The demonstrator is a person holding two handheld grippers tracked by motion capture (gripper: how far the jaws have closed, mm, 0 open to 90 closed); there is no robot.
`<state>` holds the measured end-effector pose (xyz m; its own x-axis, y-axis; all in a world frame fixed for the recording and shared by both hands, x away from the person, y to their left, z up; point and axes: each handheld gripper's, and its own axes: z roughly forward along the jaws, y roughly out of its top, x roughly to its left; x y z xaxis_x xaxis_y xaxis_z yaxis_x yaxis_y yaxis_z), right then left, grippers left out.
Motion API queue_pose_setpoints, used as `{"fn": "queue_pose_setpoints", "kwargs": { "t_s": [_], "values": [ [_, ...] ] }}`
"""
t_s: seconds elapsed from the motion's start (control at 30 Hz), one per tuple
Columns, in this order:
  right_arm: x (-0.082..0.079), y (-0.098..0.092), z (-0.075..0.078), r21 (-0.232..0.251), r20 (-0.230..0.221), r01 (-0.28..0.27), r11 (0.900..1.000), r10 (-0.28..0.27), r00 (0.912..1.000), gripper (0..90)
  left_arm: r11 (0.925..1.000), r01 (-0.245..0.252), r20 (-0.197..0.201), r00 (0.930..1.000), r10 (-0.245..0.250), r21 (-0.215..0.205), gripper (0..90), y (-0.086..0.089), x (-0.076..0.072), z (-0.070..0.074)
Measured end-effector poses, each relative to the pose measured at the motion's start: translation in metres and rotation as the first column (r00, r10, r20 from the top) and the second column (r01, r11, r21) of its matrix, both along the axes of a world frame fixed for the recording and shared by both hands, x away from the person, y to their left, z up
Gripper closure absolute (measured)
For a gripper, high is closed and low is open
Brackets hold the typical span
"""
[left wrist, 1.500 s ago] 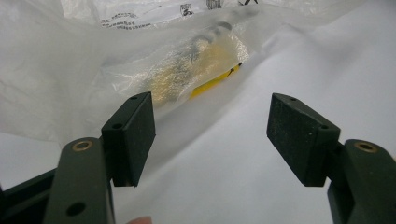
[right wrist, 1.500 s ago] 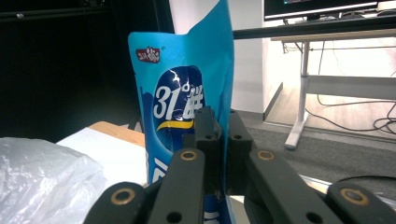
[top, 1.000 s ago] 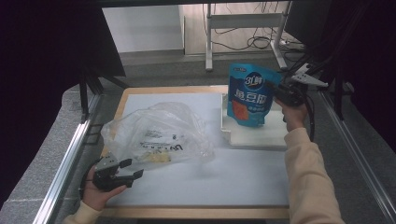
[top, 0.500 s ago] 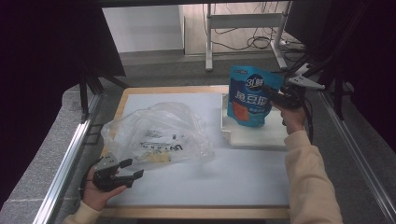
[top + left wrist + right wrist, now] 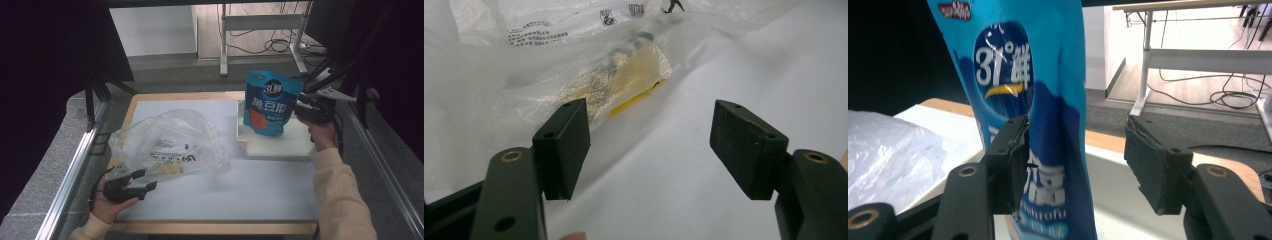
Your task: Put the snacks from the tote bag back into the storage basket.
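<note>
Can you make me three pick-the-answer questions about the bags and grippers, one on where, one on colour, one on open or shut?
1. Where does the pouch stand?
A. in the white tray
B. on the floor
C. inside the clear bag

2. What colour is the pouch mostly?
A. green
B. blue
C. pink

3. How is the left gripper?
A. shut on the pouch
B. shut on a cup
C. open

Answers: 1 A, its base sits in the tray; 2 B, blue with white writing; 3 C, a wide gap between the pads, nothing in it.
</note>
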<state>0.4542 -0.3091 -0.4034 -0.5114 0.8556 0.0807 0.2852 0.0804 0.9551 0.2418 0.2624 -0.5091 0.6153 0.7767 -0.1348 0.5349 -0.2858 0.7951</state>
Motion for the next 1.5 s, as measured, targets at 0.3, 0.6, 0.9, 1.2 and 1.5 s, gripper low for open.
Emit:
{"fn": "queue_pose_setpoints", "kwargs": {
  "t_s": [0.3, 0.6, 0.9, 1.2, 1.5],
  "values": [
    [-0.017, -0.009, -0.018, -0.003, -0.035, 0.004, 1.000, -0.004, 0.9994, 41.2, 1.0000, 0.004, 0.000, 1.0000, -0.004, -0.001, 32.3, -0.001, -0.003, -0.001],
    [-0.045, -0.006, -0.027, -0.015, -0.063, 0.001, 1.000, -0.002, 0.9980, 40.9, 1.0000, 0.007, 0.012, 0.9999, -0.007, 0.003, 32.4, 0.001, -0.009, -0.002],
    [-0.077, 0.006, -0.043, -0.025, -0.087, -0.087, 0.996, 0.084, 0.9927, 40.5, 0.9999, 0.000, 0.008, 1.0000, 0.000, 0.011, 32.4, -0.002, -0.011, -0.004],
    [-0.099, 0.018, -0.065, -0.018, -0.116, -0.159, 0.987, 0.156, 0.9809, 39.9, 0.9998, -0.006, 0.002, 1.0000, 0.006, 0.019, 32.3, -0.003, -0.011, -0.007],
    [-0.124, 0.047, -0.091, -0.043, -0.165, -0.276, 0.960, 0.265, 0.9499, 39.4, 0.9995, -0.017, -0.009, 0.9998, 0.017, 0.028, 32.4, -0.004, -0.010, -0.011]
  ]
}}
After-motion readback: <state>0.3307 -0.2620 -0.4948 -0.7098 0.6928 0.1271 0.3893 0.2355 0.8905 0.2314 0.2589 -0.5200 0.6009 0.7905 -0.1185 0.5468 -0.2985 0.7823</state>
